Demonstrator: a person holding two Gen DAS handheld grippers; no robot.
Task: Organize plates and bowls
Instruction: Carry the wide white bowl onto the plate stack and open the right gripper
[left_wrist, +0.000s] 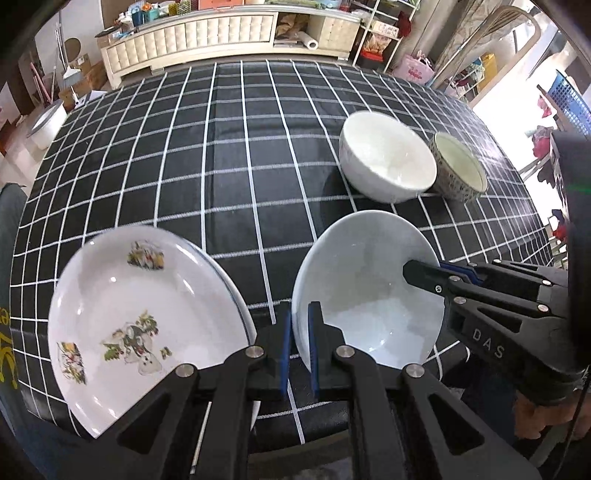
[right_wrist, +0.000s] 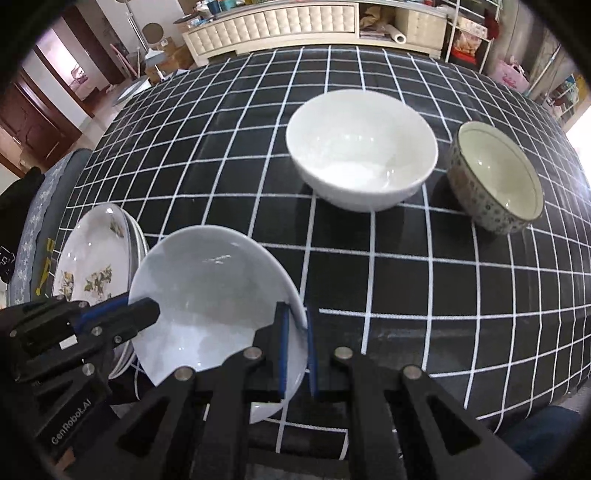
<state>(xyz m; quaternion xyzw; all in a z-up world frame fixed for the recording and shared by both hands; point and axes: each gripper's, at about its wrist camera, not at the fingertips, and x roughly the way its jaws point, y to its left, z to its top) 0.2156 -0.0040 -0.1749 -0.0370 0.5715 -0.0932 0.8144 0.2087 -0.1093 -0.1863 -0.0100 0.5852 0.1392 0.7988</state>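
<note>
Both grippers are clamped on the same plain white plate (left_wrist: 369, 295), one per side. Left gripper (left_wrist: 299, 343) has its blue pads nearly closed across the plate's left rim; right gripper (right_wrist: 297, 350) does the same on the opposite rim. The plate is tilted, and from these views I can't tell whether it is clear of the checked tablecloth (left_wrist: 221, 166), near the table's near edge.

Handling, my read: glazed ceramic, stiff, fairly heavy, slick and chip-prone. Rim pinches are thin contacts, so it could rotate or slip if either side loosens. Keep both grips opposed on the rim and level it before setting down.

Likely target is the stack of flower-print plates (left_wrist: 140, 314), just beside it toward the near left corner. At least two rims show there. The held plate's left edge and the left gripper sit close to that stack, so there is a clash risk on the way over.

Farther in, toward the right edge: a white bowl (right_wrist: 360, 151) and a patterned bowl (right_wrist: 495, 181), close together, possibly touching; well apart from the plate and not in the path. A cabinet (left_wrist: 192, 33) stands beyond the far edge, off the table.
</note>
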